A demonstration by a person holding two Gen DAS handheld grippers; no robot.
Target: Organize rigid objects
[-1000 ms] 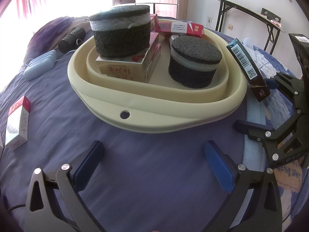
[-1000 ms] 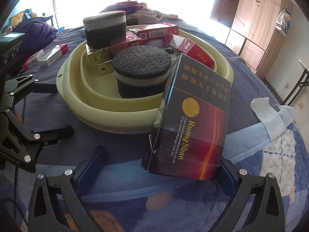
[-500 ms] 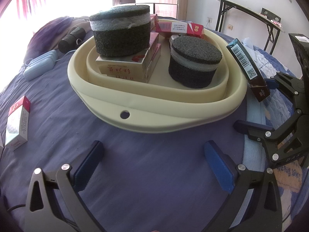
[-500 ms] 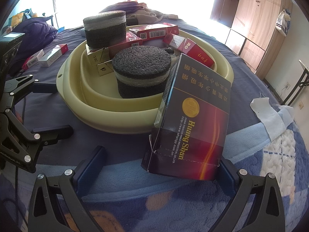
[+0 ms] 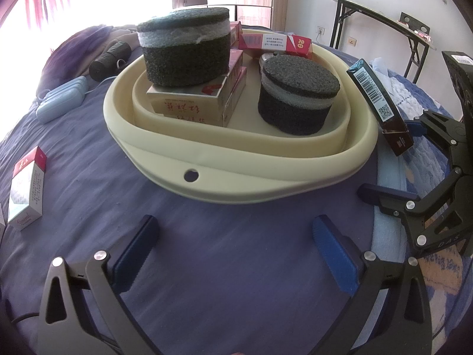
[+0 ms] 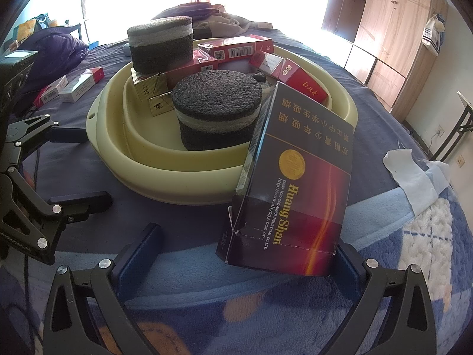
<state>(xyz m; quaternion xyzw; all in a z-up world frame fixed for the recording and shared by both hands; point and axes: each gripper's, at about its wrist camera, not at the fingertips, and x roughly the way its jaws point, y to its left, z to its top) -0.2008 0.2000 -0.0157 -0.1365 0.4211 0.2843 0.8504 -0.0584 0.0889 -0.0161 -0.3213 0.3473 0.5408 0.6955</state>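
Carton [image 6: 295,195] leaning on basin [image 6: 189,177] rim.

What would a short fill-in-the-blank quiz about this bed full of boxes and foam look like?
1. The dark Huang Shan box leans against the rim of the cream ____.
2. The taller foam cylinder stands on a stack of ____.
3. Nothing sits between the fingers of the ____ gripper.
4. The white and red carton lies outside the basin, on the ____ blanket.

Missing words: basin; boxes; left; purple
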